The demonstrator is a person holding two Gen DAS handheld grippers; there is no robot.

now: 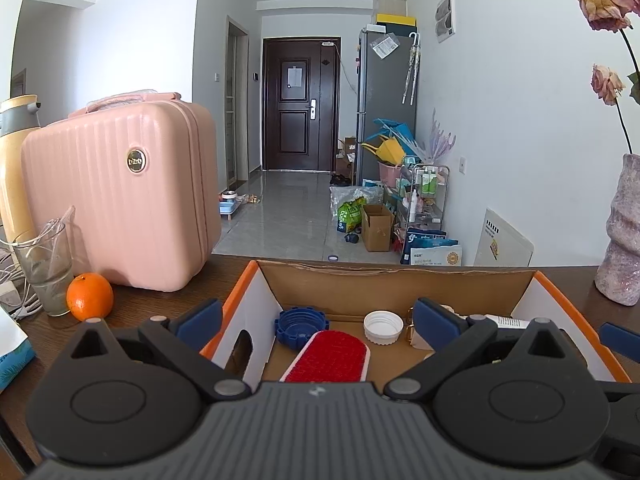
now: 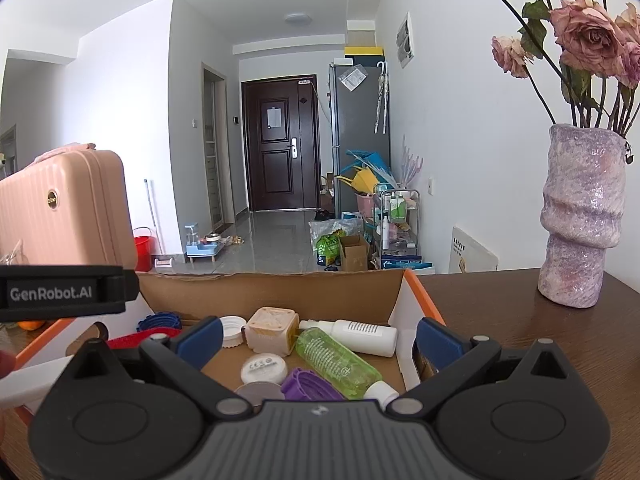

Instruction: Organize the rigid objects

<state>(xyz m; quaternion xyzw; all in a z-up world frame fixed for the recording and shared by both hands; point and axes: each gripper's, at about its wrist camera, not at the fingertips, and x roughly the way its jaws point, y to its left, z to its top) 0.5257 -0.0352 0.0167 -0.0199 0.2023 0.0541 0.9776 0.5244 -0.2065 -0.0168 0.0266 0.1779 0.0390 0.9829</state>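
Nearly done, by the look of it: both grippers hang with jaws spread wide and nothing between them over a cardboard box (image 2: 276,286) on a dark wooden table (image 2: 520,332). The left gripper (image 1: 316,316) faces the box's left end, where a ridged blue cap (image 1: 301,326), a white cap (image 1: 383,327) and a red-faced brush (image 1: 328,360) lie. The right gripper (image 2: 318,338) faces the right end, over a clear green bottle (image 2: 338,362), a white bottle (image 2: 360,334), a cream cube (image 2: 272,334), a white disc (image 2: 264,368) and a purple ridged cap (image 2: 308,386). Everything rigid in sight sits inside the box, all hard plastic, smooth or ribbed. Left outside are an orange (image 1: 89,297), a glass (image 1: 46,268), a pink ribbed case (image 1: 120,196) and a rough mauve vase (image 2: 580,220), which seem no part of the sort.
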